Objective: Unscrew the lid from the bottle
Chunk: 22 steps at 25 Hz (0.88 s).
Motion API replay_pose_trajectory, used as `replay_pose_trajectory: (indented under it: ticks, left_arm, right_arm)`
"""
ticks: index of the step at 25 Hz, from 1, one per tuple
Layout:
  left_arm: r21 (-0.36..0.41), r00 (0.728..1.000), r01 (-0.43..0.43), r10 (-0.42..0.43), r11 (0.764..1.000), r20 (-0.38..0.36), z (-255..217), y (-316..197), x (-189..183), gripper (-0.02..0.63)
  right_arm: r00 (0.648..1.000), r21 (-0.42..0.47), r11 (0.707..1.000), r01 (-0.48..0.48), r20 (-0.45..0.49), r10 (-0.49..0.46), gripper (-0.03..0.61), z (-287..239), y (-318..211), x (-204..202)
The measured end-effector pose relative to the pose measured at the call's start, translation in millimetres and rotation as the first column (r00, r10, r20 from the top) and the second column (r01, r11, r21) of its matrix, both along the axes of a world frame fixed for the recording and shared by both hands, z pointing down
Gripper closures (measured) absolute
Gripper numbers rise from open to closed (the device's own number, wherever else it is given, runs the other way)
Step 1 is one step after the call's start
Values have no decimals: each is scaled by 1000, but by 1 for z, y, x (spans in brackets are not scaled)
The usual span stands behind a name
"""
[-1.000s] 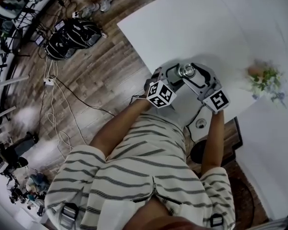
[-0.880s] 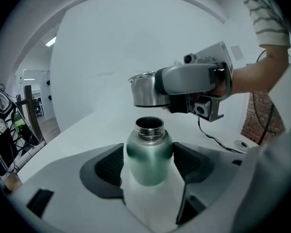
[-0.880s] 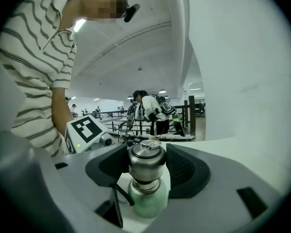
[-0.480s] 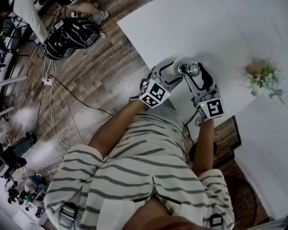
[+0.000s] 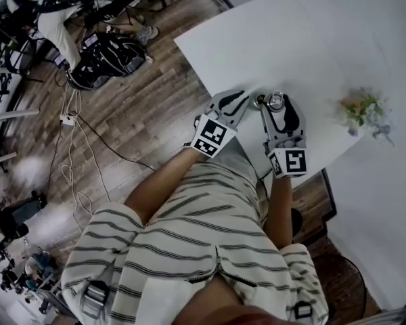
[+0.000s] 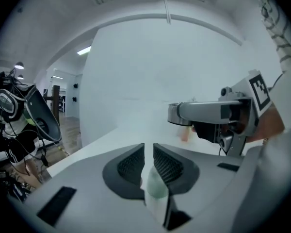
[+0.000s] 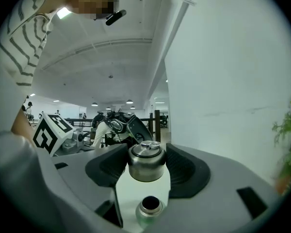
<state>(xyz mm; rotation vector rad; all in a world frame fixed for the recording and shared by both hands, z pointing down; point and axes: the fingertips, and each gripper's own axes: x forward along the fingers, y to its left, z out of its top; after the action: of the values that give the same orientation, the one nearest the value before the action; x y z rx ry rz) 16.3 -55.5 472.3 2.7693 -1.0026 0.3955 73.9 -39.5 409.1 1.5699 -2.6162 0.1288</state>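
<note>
With the right tongs (image 5: pixel 277 108) clamped on the steel lid (image 7: pixel 144 164) and the left tongs (image 6: pixel 149 152) just closed almost together on nothing, the open bottle (image 7: pixel 149 207) stands unheld on the bench (image 5: pixel 284 39) below the lid, so a careless sweep could probably topple it.

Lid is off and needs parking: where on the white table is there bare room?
Bare white table spreads all along the far side of the lid, and between lid and flowers. Crowded only at the near edge, around the open bottle.
</note>
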Motion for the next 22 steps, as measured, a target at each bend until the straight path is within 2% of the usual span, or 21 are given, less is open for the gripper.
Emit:
replay_pose_trajectory:
  ticks: [4,14,22]
  left_arm:
    - [33,999,40,-39,999,-11,-31,-3,-11,615]
    - [112,997,76,-73,991,-38,-95,4,-38,615]
    - [195,991,124,-113,973,-67,-140,5,-69,615]
  right_arm:
    - [999,38,999,-36,-13,37,318,-27,1,-6]
    - [997,104,992,-75,-4,76,318,-80,10,-26]
    - [994,152,982,-112,12,112,319,-115,13,-42]
